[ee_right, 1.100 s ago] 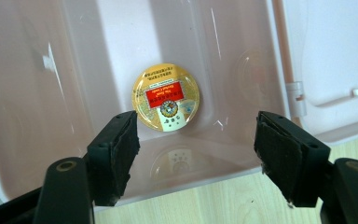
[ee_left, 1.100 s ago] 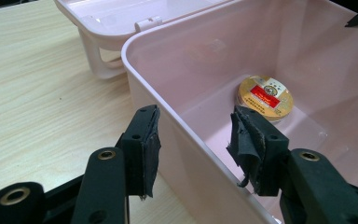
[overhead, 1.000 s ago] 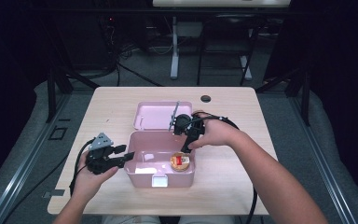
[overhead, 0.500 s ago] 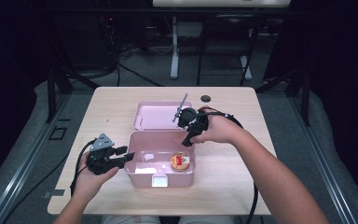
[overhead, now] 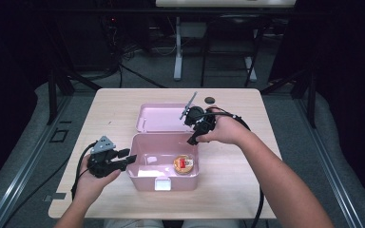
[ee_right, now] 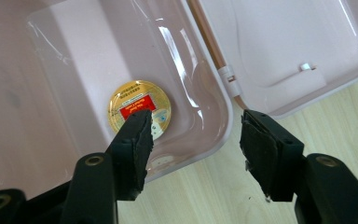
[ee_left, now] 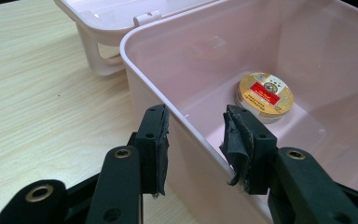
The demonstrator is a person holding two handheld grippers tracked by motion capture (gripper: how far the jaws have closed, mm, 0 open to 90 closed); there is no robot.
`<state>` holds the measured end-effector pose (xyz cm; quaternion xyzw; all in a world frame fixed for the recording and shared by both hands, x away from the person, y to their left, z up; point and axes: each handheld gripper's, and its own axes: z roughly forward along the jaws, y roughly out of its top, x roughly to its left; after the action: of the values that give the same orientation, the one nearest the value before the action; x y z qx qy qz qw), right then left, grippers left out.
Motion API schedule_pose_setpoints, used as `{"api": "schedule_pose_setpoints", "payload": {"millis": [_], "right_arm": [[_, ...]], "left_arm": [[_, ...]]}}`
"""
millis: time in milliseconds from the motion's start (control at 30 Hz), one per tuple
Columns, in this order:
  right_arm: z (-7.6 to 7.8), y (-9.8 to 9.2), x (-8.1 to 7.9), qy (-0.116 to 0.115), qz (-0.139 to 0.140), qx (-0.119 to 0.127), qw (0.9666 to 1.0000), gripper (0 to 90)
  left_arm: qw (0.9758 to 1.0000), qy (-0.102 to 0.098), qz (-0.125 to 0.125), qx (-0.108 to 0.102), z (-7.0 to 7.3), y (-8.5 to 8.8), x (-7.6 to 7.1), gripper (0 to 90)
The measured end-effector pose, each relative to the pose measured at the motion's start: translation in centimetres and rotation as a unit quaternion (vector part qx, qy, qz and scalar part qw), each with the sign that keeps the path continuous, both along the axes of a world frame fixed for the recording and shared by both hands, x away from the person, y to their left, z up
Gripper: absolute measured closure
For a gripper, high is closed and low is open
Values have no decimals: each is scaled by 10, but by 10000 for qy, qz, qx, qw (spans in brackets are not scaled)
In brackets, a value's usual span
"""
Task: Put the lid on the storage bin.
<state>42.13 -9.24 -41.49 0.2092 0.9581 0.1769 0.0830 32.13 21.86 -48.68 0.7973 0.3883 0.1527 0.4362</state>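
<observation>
I'm straddling the pink box wall with my left claw, jaws closing, pads not yet gripping; right claw, part-open and empty, is hovering over the tin; next, closing the lid

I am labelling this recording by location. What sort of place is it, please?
Probably a lab or recording studio, not a home: a small wooden table stands alone on grey carpet, dark metal stands and cables surround it, and the surroundings are kept dark.
</observation>
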Motion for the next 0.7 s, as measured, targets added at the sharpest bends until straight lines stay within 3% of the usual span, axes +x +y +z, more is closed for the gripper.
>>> {"api": "schedule_pose_setpoints", "payload": {"millis": [233, 700], "right_arm": [[1, -6, 4, -12, -165, 257, 9995, 466], [3, -10, 9, -94, -497, 448, 9977, 477]], "left_arm": [[10000, 2, 10, 5, 0, 0, 0, 600], [10000, -16, 0, 44, 1, 0, -1, 605]]}}
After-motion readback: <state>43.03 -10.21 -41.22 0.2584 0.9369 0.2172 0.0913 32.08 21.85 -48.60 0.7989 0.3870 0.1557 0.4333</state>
